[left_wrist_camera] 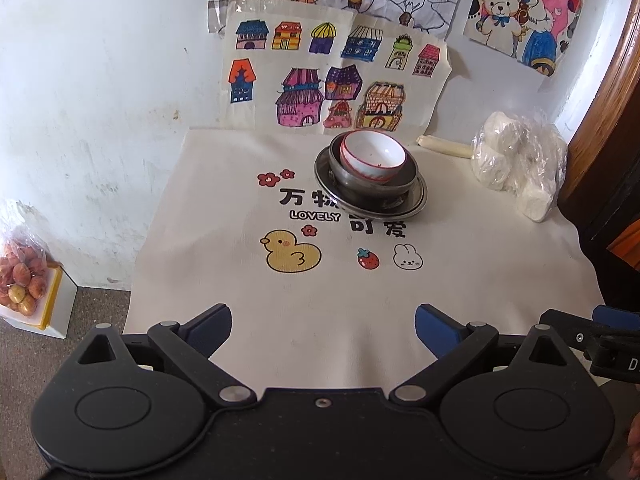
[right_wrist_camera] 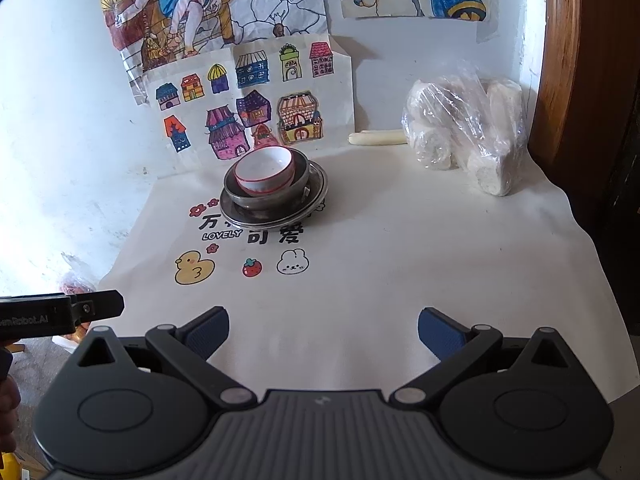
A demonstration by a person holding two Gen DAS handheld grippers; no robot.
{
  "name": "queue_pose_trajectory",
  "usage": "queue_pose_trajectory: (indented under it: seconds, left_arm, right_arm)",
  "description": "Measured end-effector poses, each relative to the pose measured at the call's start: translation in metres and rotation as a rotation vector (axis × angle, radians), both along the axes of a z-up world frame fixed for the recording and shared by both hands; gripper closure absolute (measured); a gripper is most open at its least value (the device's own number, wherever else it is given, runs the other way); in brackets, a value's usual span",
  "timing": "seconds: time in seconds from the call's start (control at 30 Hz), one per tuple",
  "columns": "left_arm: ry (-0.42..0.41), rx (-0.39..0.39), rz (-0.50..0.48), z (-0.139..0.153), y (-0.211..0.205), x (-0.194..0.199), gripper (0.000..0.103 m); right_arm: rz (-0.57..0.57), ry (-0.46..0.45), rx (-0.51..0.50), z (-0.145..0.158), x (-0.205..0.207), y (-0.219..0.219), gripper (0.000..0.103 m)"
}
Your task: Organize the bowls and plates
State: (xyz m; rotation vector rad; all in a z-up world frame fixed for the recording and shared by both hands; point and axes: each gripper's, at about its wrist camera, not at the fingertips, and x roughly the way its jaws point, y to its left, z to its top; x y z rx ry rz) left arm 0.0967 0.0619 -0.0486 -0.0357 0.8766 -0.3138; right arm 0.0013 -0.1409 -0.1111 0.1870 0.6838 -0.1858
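Both grippers spread wide and empty above a cartoon-print tablecloth (left_wrist_camera: 460,272).

Left gripper (left_wrist_camera: 323,330) and right gripper (right_wrist_camera: 324,332) poised over the near edge, blue pads (right_wrist_camera: 208,334) well apart, clamped on nothing. Farther back: red-rimmed white bowl (left_wrist_camera: 374,156) tilted inside a steel bowl (left_wrist_camera: 400,182), nested on 1 steel plate (left_wrist_camera: 416,200). Bagged white rolls (right_wrist_camera: 468,124) at right, near the wall.

Bright daylight, soft shadows, sharp, fisheye-warped edges

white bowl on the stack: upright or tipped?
Tipped slightly. The white bowl sits askew inside the metal bowl, its red rim leaning to one side.
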Motion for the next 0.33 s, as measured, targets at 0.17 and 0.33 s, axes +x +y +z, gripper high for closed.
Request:
queue_pose_trajectory:
  seconds: [0.17, 0.33]
  left_arm:
    - [0.013, 0.002, -0.011, -0.004, -0.004, 0.005, 0.005]
    - [0.028, 0.009, -0.012, -0.008, -0.009, 0.012, 0.005]
  right_arm:
    - [-0.003, 0.015, 0.008, -0.004, 0.005, -0.003, 0.000]
    - [-0.005, 0.032, 0.017, -0.009, 0.012, -0.007, 0.000]
